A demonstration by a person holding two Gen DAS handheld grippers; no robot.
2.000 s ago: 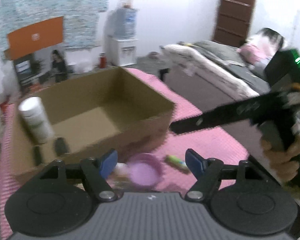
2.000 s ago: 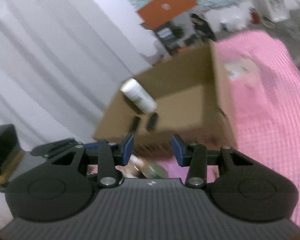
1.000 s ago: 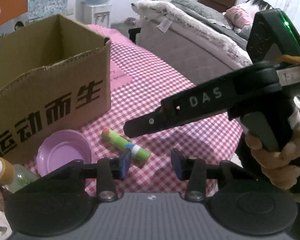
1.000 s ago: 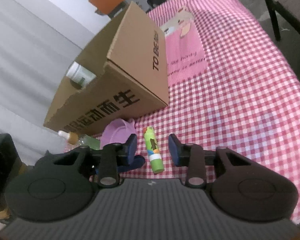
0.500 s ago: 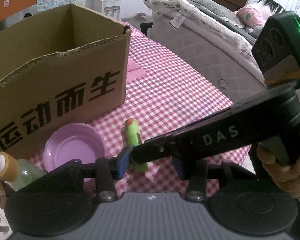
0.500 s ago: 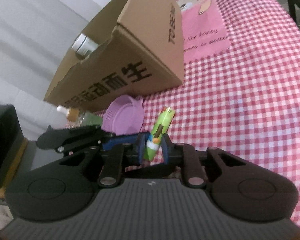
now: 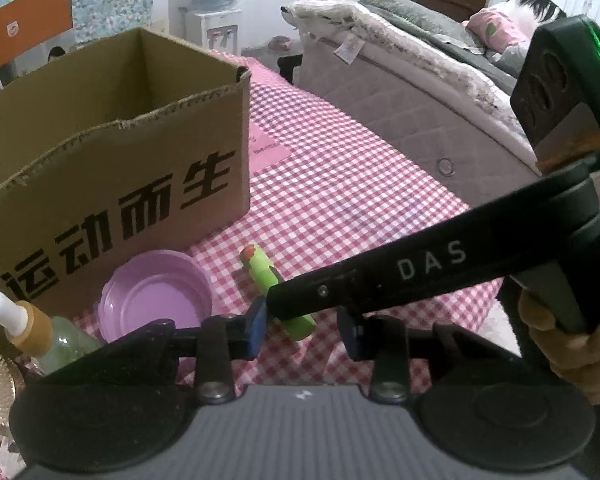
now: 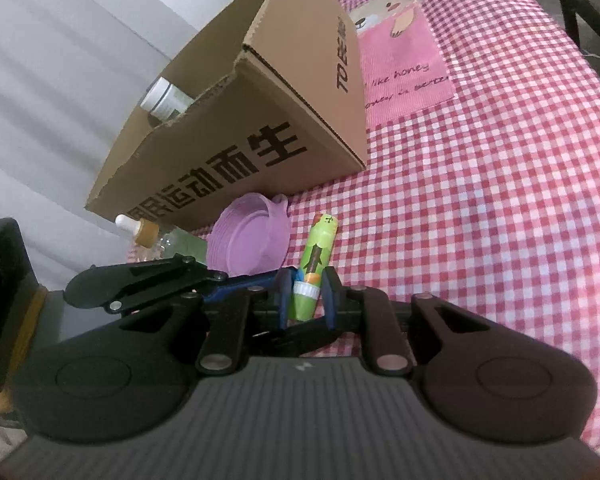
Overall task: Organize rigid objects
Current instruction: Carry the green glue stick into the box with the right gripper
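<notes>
Green tube sits clamped between the right tongs. Left tongs hang apart, gripping nothing, near the purple bowl

- Left gripper, blue-padded jaws apart, nothing between them.
- Right gripper reaches in from the right over a green tube.
- Purple bowl touches a cardboard box.
- Dropper bottle at left.
- Pink checked cloth.

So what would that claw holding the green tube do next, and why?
Probably lift it straight up. The right gripper is already shut on the green tube, which lies low on the checked cloth, and the cardboard box behind has a tall wall to clear.
</notes>
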